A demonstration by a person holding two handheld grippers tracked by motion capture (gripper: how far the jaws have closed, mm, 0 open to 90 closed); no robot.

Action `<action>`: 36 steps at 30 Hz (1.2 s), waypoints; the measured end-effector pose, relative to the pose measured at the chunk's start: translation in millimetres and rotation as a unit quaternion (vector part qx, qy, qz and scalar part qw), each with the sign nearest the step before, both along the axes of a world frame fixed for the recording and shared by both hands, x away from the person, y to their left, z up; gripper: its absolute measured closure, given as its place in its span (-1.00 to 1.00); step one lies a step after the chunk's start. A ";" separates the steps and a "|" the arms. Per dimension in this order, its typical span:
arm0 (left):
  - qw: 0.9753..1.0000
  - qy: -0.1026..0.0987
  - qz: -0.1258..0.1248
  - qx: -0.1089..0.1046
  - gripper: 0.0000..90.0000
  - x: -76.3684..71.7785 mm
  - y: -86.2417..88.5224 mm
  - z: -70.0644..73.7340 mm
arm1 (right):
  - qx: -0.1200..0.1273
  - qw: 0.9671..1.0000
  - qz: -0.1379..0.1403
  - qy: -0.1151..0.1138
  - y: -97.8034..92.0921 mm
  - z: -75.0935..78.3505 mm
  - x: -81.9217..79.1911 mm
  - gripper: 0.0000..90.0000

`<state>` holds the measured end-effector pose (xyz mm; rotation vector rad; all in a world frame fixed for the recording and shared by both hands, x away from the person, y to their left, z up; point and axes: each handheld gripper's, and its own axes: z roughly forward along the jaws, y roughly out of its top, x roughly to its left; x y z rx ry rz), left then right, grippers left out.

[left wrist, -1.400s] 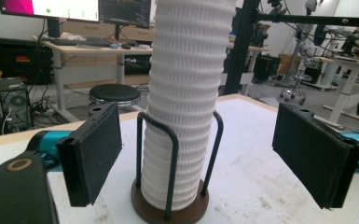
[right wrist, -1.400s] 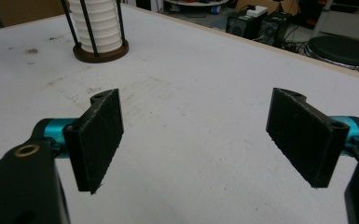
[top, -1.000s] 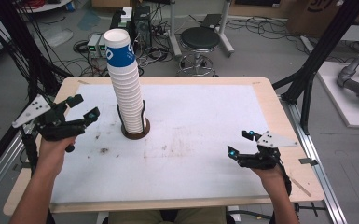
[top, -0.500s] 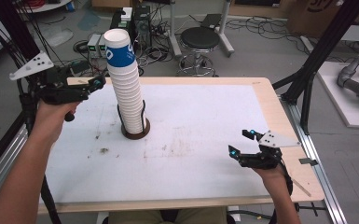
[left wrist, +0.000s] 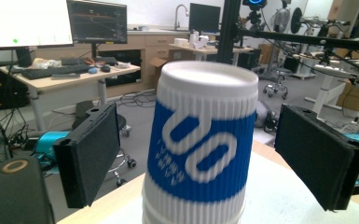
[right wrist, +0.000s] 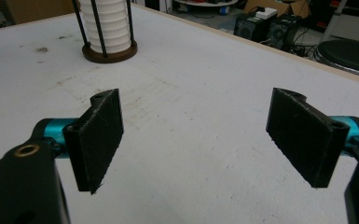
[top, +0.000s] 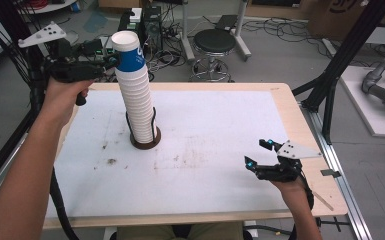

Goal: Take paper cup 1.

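Raised since a moment ago, the left gripper (top: 111,62) now straddles the blue-banded white ribbed paper cup (left wrist: 200,140) topping the tall stack in its round wooden holder (top: 145,142), jaws spread; the right gripper (top: 260,154) rests spread near the table's right edge.

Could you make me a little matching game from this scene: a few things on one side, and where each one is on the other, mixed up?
Things
1. top cup
2. left gripper
3. right gripper
4. round brown base

Places or states
A. on the white table, under the stack of cups
B. open, low near the table's right front, nothing between its jaws
C. white with a blue band, at the very top of the stack
D. raised, open, jaws either side of the top cup

Pairs: 1-C, 2-D, 3-B, 4-A
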<state>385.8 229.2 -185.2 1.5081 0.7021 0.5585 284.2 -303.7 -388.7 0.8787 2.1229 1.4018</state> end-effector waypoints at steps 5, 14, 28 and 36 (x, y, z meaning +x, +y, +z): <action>1.000 0.008 -0.003 0.010 -0.68 8.0 -8.4 1.9 | 0.002 1.000 0.000 0.000 -0.5 0.3 -0.2 -0.57; 0.999 0.019 -0.012 0.030 -0.68 19.0 -25.6 5.1 | 0.003 1.000 0.002 0.000 -0.4 0.1 0.2 -0.57; 0.999 0.005 -0.001 0.050 -0.37 23.4 -32.0 16.0 | 0.008 1.000 0.010 -0.003 -0.1 -0.2 -0.6 -0.57; 0.999 -0.010 -0.003 0.035 -0.36 18.1 -30.4 35.9 | 0.009 1.000 0.009 -0.001 0.2 0.7 -1.1 -0.57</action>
